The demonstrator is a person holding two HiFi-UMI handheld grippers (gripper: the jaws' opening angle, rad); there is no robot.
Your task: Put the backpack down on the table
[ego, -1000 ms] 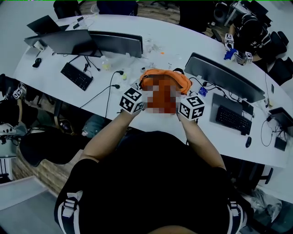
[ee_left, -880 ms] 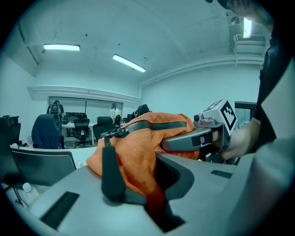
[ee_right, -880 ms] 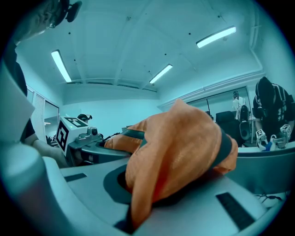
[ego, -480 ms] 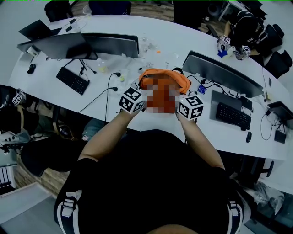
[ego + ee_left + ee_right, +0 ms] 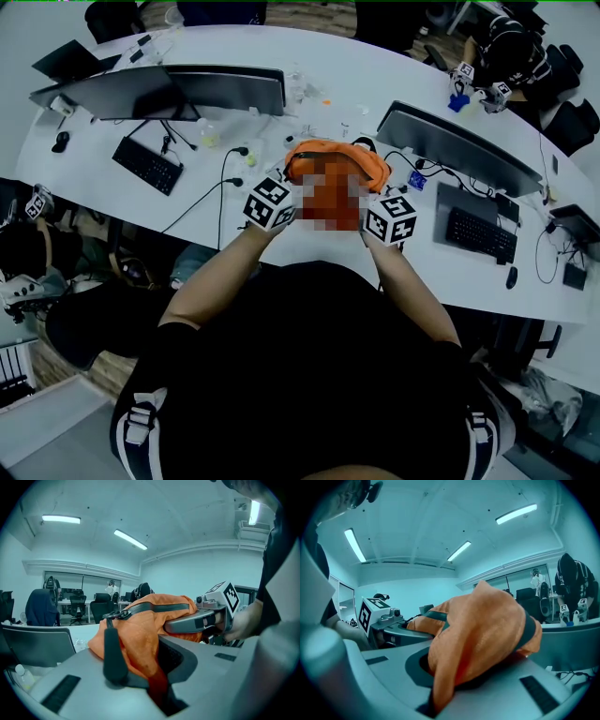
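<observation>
An orange backpack [image 5: 337,161] with dark straps hangs just above the white table [image 5: 309,246], between two monitors. My left gripper [image 5: 296,194] holds its left side and my right gripper [image 5: 368,203] its right side; a mosaic patch hides the bag's middle. In the left gripper view the jaws are shut on a fold of the orange backpack [image 5: 140,630], with the right gripper [image 5: 199,619] across from it. In the right gripper view the jaws pinch the backpack [image 5: 487,630] fabric, and the left gripper [image 5: 391,626] shows beyond.
Two dark monitors [image 5: 225,89] [image 5: 459,150] flank the bag, with keyboards [image 5: 145,164] [image 5: 480,234] in front of them. Cables [image 5: 220,187] and small items lie behind the bag. Another person [image 5: 511,56] sits at the far right. Chairs stand at the left.
Both grippers have eased slightly downward with the backpack between them. Both grips look the same.
</observation>
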